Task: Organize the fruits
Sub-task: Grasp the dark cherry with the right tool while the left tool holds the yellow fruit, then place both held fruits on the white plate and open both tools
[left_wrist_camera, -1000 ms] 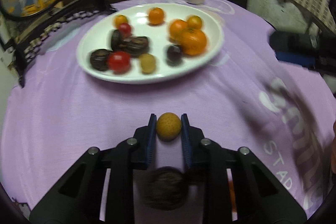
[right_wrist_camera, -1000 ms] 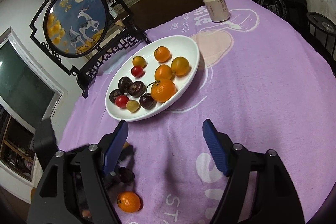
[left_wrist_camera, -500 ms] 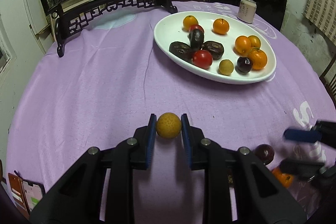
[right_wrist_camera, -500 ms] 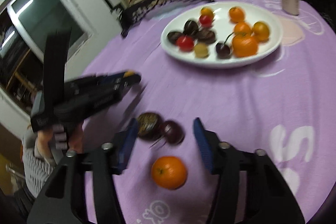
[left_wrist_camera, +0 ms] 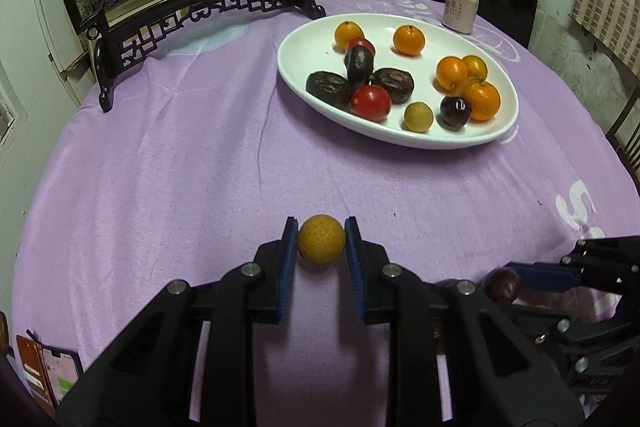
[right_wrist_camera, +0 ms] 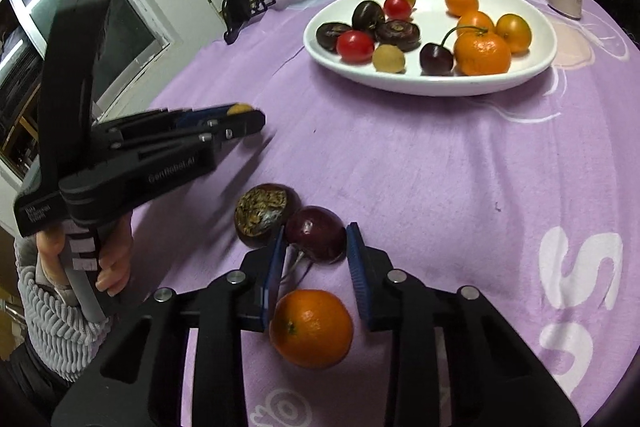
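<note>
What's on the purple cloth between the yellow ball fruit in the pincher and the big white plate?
Nothing: the purple tablecloth is bare between the round yellow fruit and the white oval plate, in the left wrist view.

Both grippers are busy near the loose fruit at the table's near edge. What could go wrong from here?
1. The right gripper is closing on the dark cherry, which touches the brown fruit; that one may get nudged and roll.
2. The orange lies under the fingers and could be knocked.
3. The left gripper pinches the round yellow fruit near the fingertips; it might slip out.
</note>
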Tool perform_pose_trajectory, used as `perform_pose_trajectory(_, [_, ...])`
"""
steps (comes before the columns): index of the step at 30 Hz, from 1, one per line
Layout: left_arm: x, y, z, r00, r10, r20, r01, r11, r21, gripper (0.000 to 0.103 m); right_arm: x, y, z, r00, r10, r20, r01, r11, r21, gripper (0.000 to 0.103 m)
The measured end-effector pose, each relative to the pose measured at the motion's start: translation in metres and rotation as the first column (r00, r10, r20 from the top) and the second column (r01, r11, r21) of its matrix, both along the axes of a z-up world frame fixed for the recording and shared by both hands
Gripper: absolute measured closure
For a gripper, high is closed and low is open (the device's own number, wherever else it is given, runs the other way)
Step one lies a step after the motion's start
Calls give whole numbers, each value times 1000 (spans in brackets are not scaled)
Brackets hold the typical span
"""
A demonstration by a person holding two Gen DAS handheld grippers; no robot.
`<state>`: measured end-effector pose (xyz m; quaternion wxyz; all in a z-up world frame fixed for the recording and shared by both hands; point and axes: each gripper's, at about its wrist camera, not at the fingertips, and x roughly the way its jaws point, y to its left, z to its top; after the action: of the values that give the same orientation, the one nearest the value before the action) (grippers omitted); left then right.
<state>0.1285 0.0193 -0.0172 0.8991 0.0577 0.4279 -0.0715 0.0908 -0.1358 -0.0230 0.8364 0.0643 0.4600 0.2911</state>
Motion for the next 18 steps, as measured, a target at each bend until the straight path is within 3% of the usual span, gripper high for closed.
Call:
perform_pose_trajectory(9, [3,-8,-13,999,-23,-34,24,999,25,79,9,-33,10,993,-112,33,111,993,44,72])
perform_pose_trajectory(18, [2,-7,-10,1000,-16,-22,16,1000,6,79,11,-28,-6,992,-124,20,125,991,-45,72])
